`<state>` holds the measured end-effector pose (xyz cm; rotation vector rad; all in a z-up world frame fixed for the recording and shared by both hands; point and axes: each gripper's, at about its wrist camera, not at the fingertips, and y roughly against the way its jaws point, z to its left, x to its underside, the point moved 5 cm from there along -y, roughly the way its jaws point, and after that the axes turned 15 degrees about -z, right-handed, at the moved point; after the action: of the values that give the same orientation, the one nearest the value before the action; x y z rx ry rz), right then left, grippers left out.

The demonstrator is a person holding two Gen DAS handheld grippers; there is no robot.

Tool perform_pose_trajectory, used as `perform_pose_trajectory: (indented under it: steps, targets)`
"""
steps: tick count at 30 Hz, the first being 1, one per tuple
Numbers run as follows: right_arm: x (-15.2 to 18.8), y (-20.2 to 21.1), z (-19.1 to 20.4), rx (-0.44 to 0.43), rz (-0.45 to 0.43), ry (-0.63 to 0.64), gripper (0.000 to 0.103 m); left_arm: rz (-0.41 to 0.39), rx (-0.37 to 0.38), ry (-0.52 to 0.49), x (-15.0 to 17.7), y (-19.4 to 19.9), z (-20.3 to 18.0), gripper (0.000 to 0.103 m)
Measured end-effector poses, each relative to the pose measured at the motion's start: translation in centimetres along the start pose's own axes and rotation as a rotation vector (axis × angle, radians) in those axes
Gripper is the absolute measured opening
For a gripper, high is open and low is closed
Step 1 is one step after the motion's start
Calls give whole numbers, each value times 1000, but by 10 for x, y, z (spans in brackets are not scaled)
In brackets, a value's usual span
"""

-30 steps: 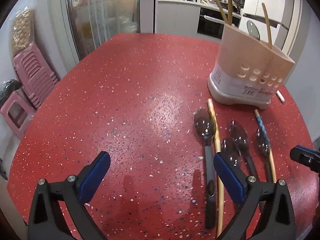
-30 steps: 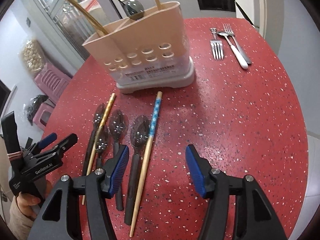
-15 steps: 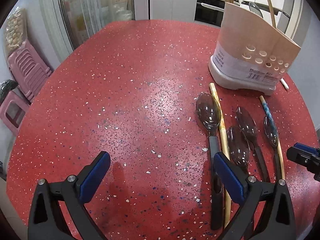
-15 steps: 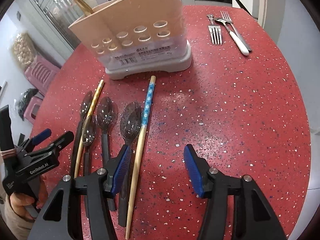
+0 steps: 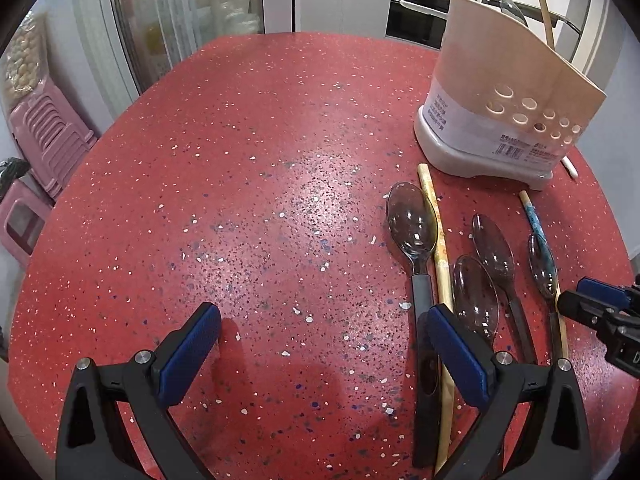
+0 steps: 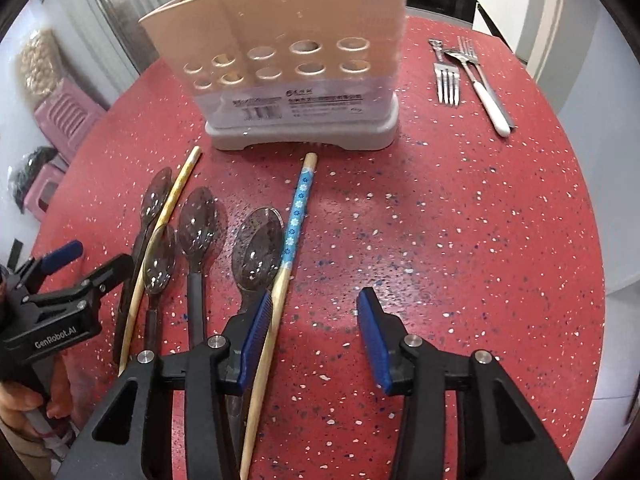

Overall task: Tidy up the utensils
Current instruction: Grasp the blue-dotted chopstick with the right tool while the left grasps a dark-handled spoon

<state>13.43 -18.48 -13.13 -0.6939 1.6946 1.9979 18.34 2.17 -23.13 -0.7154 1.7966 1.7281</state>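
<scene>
Through the left wrist view, the left gripper hangs with jaws spread wide over bare red table, gripping nothing; the dark spoons and a yellow chopstick lie by its right finger, the beige utensil holder well ahead on that side. In the right wrist view, the right gripper has jaws partly open and just been closing, empty; the blue-patterned chopstick runs just inside its left pad, and forks sit far ahead to the right.
</scene>
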Motion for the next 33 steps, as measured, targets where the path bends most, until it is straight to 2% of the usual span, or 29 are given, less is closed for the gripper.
perform_pose_trajectory:
  steps: [9,20,27,28,29,30,33]
  targets:
    - [2,-3,16,59,26,113,47,6,-13,-6,-18,0,7,103]
    - [-27,-25,17,53,109,135,44,65,20,-70,-43,-8,-6,103]
    - [-29,-26,19,38,137,155,39,97,69,-108,-48,-8,-20,101]
    - [-29,-25,20,31,138,157,31,100,79,-123,-49,-6,-24,96]
    - [-30,-27,21,26,138,160,16,103,84,-131,-50,-4,-29,91]
    - [-32,-30,21,18,142,160,11,107,95,-146,-51,-2,-32,88]
    - [-35,-33,19,7,140,165,10,122,126,-180,-54,3,-42,76]
